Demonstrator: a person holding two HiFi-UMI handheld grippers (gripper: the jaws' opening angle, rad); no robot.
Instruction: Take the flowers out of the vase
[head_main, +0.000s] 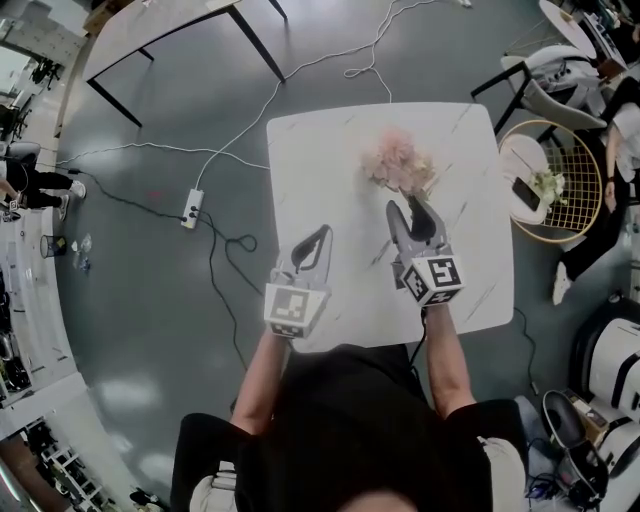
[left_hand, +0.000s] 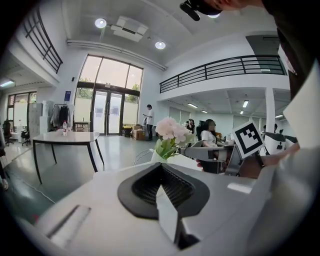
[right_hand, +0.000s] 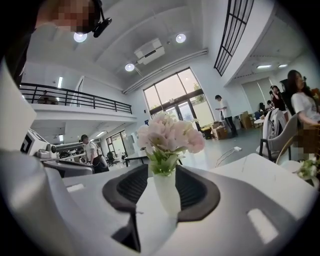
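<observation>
A white tabletop (head_main: 320, 170) stood on a grey floor, with pink flowers (head_main: 397, 160) toward its far side. The right claw (head_main: 408, 208) pointed at them from just beside, its jaws parted. The left claw (head_main: 322, 233) hung well apart, jaws meeting at the tips. A power strip (head_main: 191, 208) lay on the floor to the left.

The person wears a black short-sleeved top (head_main: 350, 420). The left tool (head_main: 322, 234) and the right tool (head_main: 405, 208) are pale grey shells whose jaws are lined with black ribbed pads. At six o'clock of each sits a white cube (head_main: 296, 309) printed with black square markers.
</observation>
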